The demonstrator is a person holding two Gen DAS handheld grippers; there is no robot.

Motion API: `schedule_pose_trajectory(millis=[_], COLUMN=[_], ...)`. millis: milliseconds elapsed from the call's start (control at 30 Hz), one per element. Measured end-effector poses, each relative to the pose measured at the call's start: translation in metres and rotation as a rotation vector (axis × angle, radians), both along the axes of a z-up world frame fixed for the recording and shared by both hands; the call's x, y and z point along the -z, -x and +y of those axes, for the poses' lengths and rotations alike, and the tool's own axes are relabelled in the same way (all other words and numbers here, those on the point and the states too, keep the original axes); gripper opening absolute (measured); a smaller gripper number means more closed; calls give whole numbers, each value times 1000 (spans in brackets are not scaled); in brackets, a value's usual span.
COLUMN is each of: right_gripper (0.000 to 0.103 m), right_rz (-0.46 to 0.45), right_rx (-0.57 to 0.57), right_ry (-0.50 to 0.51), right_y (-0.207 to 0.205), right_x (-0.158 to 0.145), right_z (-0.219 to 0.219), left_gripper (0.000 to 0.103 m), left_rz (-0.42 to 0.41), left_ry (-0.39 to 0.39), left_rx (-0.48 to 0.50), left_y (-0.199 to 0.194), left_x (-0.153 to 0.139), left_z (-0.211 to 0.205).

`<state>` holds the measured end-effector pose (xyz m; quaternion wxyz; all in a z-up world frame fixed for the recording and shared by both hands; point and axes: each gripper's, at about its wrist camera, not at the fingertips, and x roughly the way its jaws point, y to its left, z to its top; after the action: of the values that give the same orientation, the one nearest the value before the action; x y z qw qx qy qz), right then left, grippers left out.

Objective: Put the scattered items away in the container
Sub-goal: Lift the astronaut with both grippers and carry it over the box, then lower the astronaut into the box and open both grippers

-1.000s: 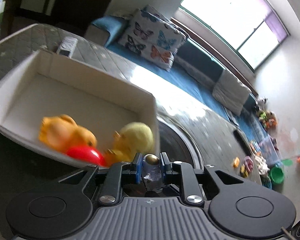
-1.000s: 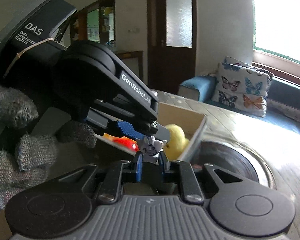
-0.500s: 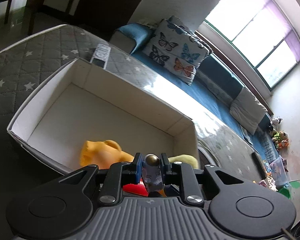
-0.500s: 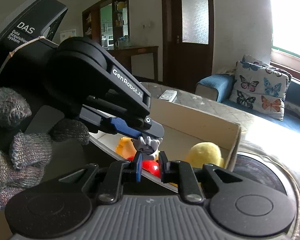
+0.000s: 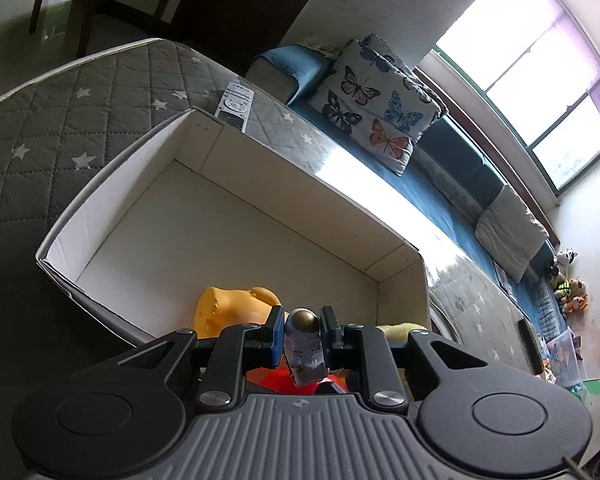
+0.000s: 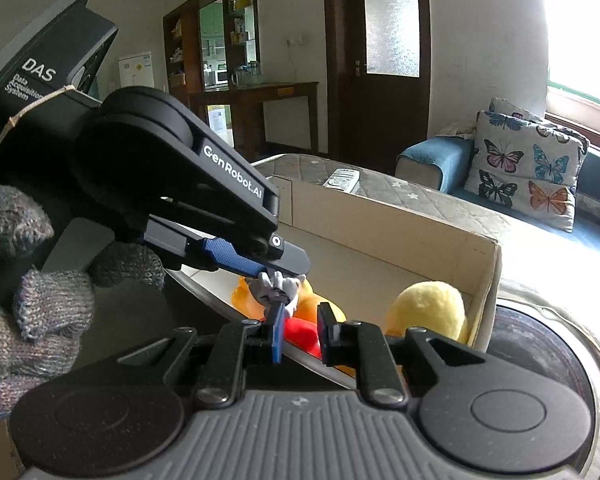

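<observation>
My left gripper (image 5: 302,330) is shut on a small white astronaut figure (image 5: 304,346) and holds it above the near end of the white cardboard box (image 5: 204,148). In the right wrist view the same left gripper (image 6: 288,268) shows with the figure (image 6: 274,286) hanging from it. My right gripper (image 6: 300,326) is open and empty just in front of the figure, its left finger touching or nearly touching it. In the box lie an orange rubber duck (image 5: 224,310), a red toy (image 6: 302,334) and a yellow plush (image 6: 430,312).
The box sits on a grey quilted star-pattern mat (image 5: 80,112). A remote control (image 5: 234,104) lies beyond the box. A round dark disc (image 6: 540,360) sits right of the box. A blue sofa with a butterfly cushion (image 5: 376,108) stands behind.
My left gripper carried the astronaut further over the box. My right gripper, shut on the figure earlier, has opened and let it go.
</observation>
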<state>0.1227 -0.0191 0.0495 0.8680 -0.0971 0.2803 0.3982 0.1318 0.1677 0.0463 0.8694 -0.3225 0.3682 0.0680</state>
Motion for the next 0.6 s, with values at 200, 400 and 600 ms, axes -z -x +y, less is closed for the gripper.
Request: schedule_pose_trajectory(millis=[200, 400, 600], right_gripper=[17, 17, 19], right_rz=[-5, -5, -6], right_rx=[1, 6, 7], right_ry=[9, 7, 6], right_y=[2, 2, 4], right_x=[0, -2, -3], right_z=[-1, -3, -6], left_gripper=[21, 21, 21], left_rz=[3, 19, 23], left_ry=[-8, -32, -40], left_rx=[-8, -1, 7], left_y=[-4, -7, -6], left_x=[2, 4, 5], left_z=[2, 1, 0])
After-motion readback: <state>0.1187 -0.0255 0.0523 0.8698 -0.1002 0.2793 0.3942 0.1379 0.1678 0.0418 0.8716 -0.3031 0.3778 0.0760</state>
